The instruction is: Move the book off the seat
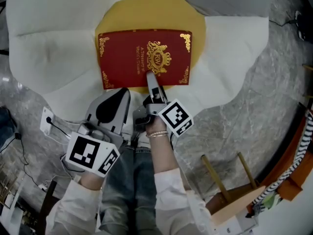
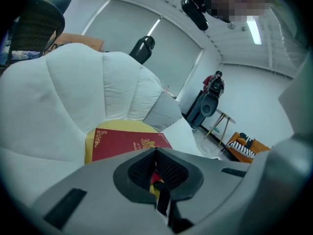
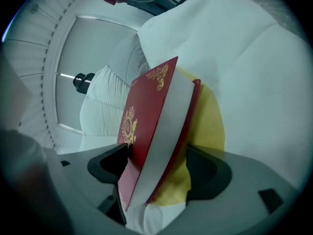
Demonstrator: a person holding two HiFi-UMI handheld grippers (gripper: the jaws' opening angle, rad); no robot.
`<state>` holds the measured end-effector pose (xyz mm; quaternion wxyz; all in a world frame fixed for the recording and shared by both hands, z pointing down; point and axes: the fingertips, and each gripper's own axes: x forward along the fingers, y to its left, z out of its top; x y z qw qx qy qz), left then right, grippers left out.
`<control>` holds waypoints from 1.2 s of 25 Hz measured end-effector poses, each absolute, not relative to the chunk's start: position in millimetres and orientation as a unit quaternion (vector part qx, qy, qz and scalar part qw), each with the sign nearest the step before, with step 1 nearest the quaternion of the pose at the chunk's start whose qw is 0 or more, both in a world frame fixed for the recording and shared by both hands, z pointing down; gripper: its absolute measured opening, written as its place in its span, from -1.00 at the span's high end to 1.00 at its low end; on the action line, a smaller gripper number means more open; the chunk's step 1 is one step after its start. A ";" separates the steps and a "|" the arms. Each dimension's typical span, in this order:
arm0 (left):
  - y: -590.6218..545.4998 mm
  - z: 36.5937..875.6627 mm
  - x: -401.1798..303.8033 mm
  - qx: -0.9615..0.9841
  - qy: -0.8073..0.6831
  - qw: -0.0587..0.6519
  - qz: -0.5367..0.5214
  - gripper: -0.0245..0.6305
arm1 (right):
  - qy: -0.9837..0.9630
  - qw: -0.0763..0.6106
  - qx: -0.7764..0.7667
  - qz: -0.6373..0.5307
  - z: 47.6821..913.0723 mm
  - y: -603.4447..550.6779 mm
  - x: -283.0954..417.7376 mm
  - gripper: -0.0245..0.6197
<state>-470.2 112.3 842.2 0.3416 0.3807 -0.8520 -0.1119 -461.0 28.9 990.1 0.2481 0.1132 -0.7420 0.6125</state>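
**1. Book** (image 1: 144, 58): red hardcover, gold crest and corner ornaments, closed. It lay flat on the yellow centre (image 1: 146, 11) of the seat, page edge twd me.

**2. Seat** (image 1: 49, 48): white, petal-shaped cushions round the yellow middle. It stood on a grey marbled floor (image 1: 254, 97).

**3. My R gripper** (image 1: 151, 82): reached over the seat's near petal to the book's near edge. Fingers were spread wide, w/ the book's edge between them. One sat over the cover beside the crest; the other stood clear of the book on the far side, w/ yellow showing in the gap. Released, not pinching. Marker cube (image 1: 176, 116) faced up. Bead bracelet (image 1: 157, 133) on that wrist.

**4. My L gripper** (image 1: 120, 97): hung just beside the R one, tips near the seat's near edge and short of the book. Fingers were clenched together, nothing between them. In the L gripper view the book (image 2: 122, 142) lay beyond the closed tips (image 2: 156, 151).

**5. R gripper view**: book (image 3: 146, 111) ran up from betw. my fingers, w/ the white page block visible.
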 end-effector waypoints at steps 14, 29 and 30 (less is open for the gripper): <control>100.5 854.2 -449.7 0.392 -0.843 0.348 -0.117 0.91 | -0.706 0.197 0.077 0.676 982.6 22.5 -470.2 -0.23; 101.3 849.1 -450.7 0.394 -0.847 0.340 -0.107 0.91 | -0.725 0.176 0.021 0.666 958.9 26.0 -519.8 0.09; 101.9 849.7 -451.2 0.393 -0.848 0.340 -0.106 0.91 | -0.723 0.176 0.020 0.668 959.6 25.8 -519.9 0.09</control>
